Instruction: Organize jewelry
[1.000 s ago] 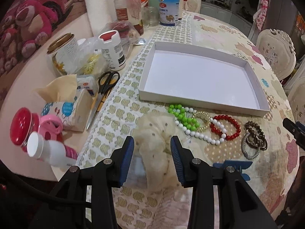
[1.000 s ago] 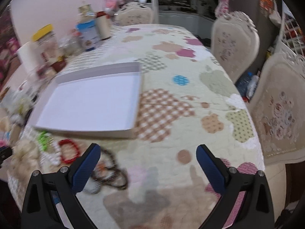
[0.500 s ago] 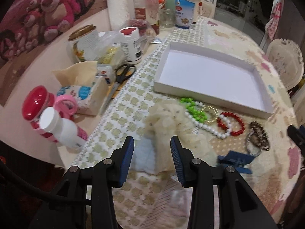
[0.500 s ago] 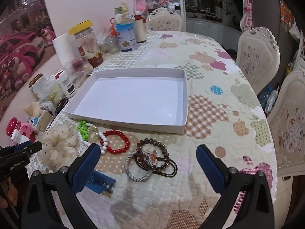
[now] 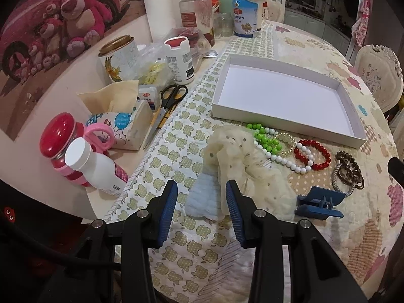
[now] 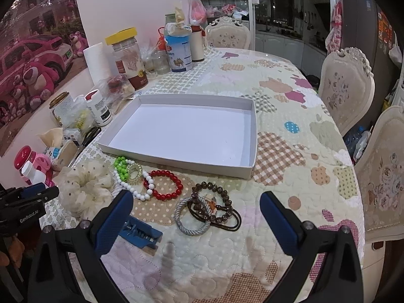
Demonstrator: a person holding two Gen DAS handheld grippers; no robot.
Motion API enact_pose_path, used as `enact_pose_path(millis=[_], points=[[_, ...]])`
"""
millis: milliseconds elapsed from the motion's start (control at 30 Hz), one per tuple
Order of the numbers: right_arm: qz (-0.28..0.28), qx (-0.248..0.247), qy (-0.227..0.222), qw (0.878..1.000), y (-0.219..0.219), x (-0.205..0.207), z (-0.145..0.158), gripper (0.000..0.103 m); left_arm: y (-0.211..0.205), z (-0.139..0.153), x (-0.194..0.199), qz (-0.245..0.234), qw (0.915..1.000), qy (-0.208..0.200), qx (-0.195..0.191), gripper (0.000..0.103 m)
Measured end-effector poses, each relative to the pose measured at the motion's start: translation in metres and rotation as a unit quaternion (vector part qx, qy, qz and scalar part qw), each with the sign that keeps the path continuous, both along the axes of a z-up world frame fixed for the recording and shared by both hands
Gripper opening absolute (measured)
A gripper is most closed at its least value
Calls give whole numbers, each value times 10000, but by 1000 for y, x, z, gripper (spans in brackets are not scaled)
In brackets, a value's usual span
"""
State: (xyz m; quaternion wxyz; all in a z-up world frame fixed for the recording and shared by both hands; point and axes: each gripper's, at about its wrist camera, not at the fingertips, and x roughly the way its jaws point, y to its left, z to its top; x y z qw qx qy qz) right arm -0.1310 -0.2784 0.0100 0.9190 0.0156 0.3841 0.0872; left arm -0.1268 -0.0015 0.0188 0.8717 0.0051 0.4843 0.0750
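Observation:
Jewelry lies in a row on the quilted table in front of a shallow white box (image 5: 277, 123) (image 6: 176, 164). From the left: a cream scrunchie (image 5: 234, 156) (image 6: 83, 192), a green bead bracelet (image 5: 265, 139) (image 6: 121, 169), a white bead string (image 5: 285, 161), a red bead bracelet (image 5: 327, 155) (image 6: 180, 185), a brown bead bracelet (image 6: 214, 202), a grey braided ring (image 6: 192, 217). A blue hair claw (image 5: 319, 202) (image 6: 139, 232) sits nearer. My left gripper (image 5: 200, 202) is open, just short of the scrunchie. My right gripper (image 6: 197, 217) is wide open above the grey ring and brown beads.
Left of the box stand jars, bottles, a paper roll (image 5: 157, 12), a tissue pack (image 5: 118, 126) and black scissors (image 5: 169, 101). A red-capped jar (image 5: 59, 136) and a white bottle (image 5: 93, 166) sit near the table edge. Chairs (image 6: 346, 88) line the right side.
The left gripper has drawn back, so the scrunchie now lies ahead of its fingertips instead of between them. The right view has swung left, bringing the whole row of jewelry into sight.

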Motion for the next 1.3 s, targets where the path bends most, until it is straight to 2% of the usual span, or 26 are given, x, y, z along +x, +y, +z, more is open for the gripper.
enact_pose_path(millis=[533, 1300], points=[[140, -108, -43, 9998, 10, -9, 2, 102, -6, 6, -4, -68, 9999, -79, 77, 39], [-29, -194, 42, 9998, 11, -9, 2, 102, -11, 0, -3, -159, 9998, 1, -123, 39]])
